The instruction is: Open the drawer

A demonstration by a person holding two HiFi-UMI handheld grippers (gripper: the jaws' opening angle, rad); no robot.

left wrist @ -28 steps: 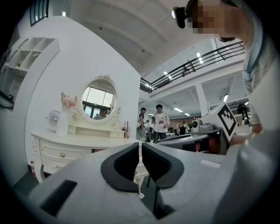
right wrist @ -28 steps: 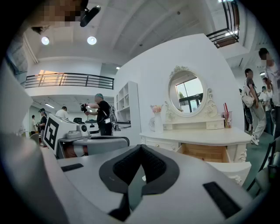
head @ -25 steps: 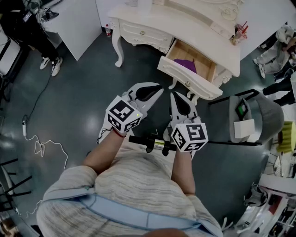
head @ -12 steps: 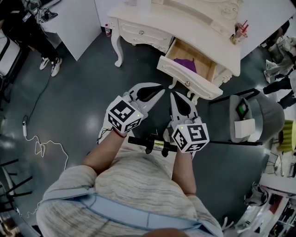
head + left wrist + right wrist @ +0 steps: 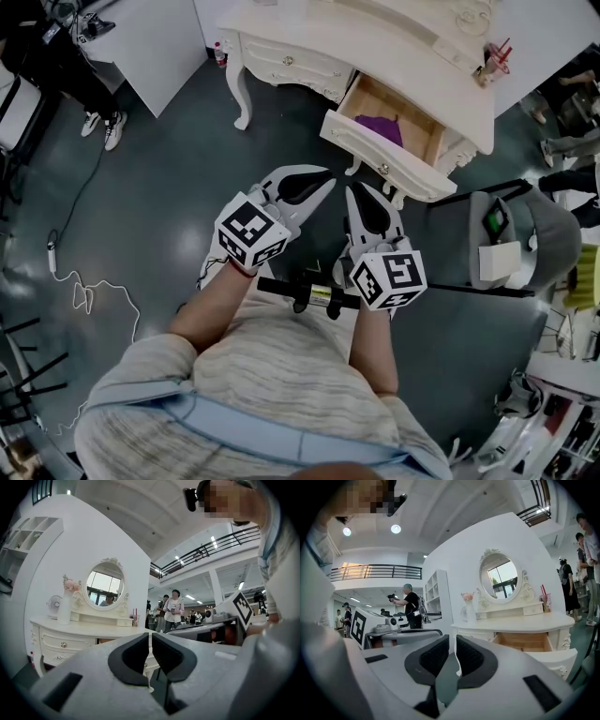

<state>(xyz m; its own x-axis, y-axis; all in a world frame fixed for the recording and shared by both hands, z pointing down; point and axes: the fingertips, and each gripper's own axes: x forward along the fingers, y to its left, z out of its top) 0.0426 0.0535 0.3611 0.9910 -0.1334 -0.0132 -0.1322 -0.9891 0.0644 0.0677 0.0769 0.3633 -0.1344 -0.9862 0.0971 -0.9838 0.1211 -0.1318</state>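
The cream dressing table [image 5: 375, 42] stands at the top of the head view. Its right-hand drawer [image 5: 380, 161] is pulled out, with a purple cloth [image 5: 385, 129] lying inside. Both grippers hover side by side over the dark floor, just short of the drawer front and apart from it. My left gripper [image 5: 324, 180] is shut with nothing between its pads [image 5: 133, 656]. My right gripper [image 5: 357, 193] is shut and empty too. The right gripper view shows the open drawer [image 5: 525, 641] beyond the pads [image 5: 472, 657], below the oval mirror [image 5: 500, 578].
A grey chair [image 5: 525, 234] stands right of the drawer. A black bar [image 5: 309, 292] crosses close under my hands. A white cable [image 5: 84, 295] trails on the floor at left. A person's legs [image 5: 98, 127] are at the upper left beside a white cabinet [image 5: 159, 47]. A cup with straws [image 5: 494, 64] sits on the tabletop.
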